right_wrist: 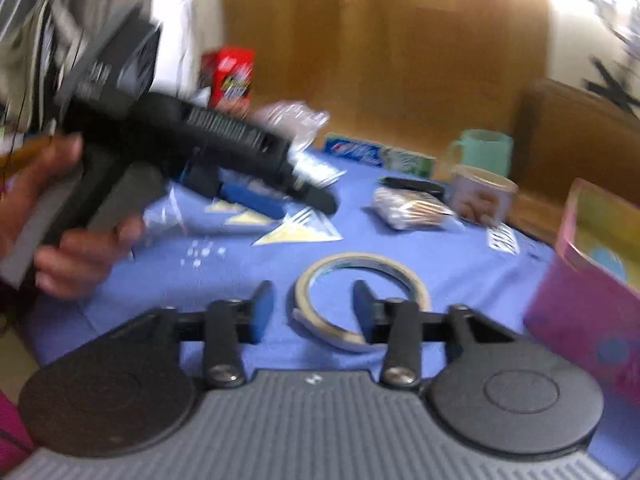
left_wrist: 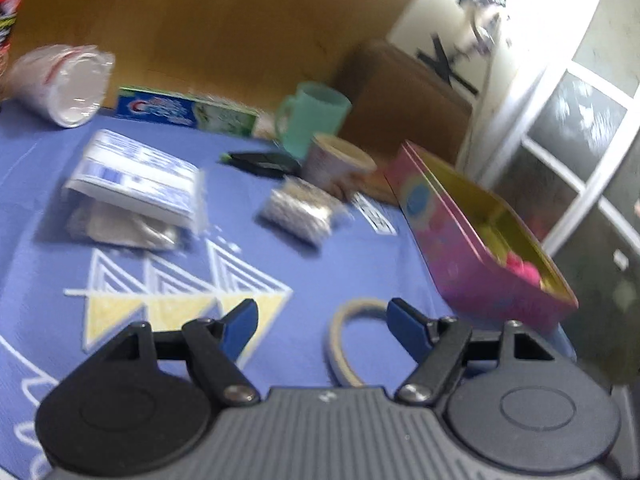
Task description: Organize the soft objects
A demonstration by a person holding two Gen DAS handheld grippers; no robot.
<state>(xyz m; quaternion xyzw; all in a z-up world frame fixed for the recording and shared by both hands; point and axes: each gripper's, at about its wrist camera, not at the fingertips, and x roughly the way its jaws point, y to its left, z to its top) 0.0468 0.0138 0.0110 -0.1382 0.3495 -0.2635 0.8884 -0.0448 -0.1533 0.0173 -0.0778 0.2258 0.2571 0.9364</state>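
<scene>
Most of what we see rests on a blue tablecloth point(left_wrist: 360, 272), soft woven fabric with printed white and yellow triangles. It covers the whole work surface, so every thing lies on it.

Next in size is the pink tin box point(left_wrist: 452, 248), rigid metal with a golden inside. It stands open at the right edge, and something pink and soft-looking point(left_wrist: 520, 270) already lies in its near corner; we judge it is the place for collecting soft things.

Behind, a mint mug point(left_wrist: 312, 118) and a pale cup point(left_wrist: 340, 164) stand upright, and a toothpaste carton point(left_wrist: 184, 110) lies flat against the wooden wall.

Two crinkly plastic packets are spread in the middle: a flat white and blue one point(left_wrist: 136, 180) and a small one with grainy content point(left_wrist: 300, 210). We think these are still waiting.

A thin ring of tape point(right_wrist: 360, 300) lies flat just before both tools.

Our left gripper point(left_wrist: 320, 320) has its jaws apart and empty. Our right gripper point(right_wrist: 314, 308) is also apart, holding nothing, with one finger over the ring. A hand point(right_wrist: 60, 216) holds the left tool.
</scene>
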